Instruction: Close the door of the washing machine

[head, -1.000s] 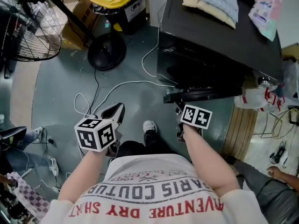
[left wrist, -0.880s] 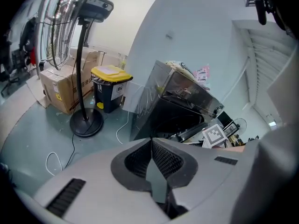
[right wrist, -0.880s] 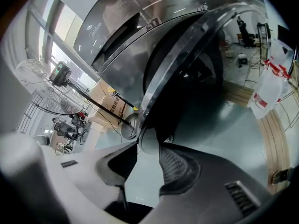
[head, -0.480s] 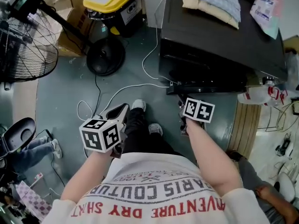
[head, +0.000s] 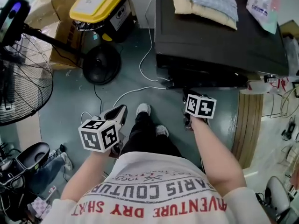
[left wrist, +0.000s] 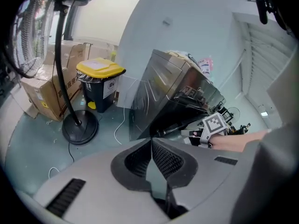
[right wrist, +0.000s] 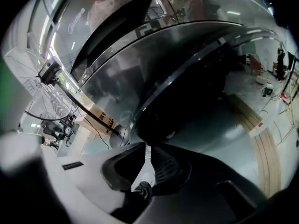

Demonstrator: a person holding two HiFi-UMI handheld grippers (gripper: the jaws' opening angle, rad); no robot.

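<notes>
Washing machine (head: 219,41) stands on the floor at the far side, and its door (head: 210,84) lies close along the front. It looks nearly shut, but I can't tell if it is latched. Right gripper (right wrist: 147,146) sits just at the door edge, fingers closing tip to tip with nothing between them. That is likely so the closed tips work as a blunt pusher, not a grip. Left gripper (left wrist: 150,142) hangs off to the near left over bare floor, fingers pressed together and empty, probably just kept clear.

Containers:
- Inside of the machine is hidden.
- Bin with yellow lid (head: 100,6) at the far left has its lid down, contents unseen.
- Cardboard boxes (head: 56,13) sit beside it.
- The machine's top carries folded cloths (head: 205,1) and a plastic packet (head: 261,6) at its far right corner.
</notes>
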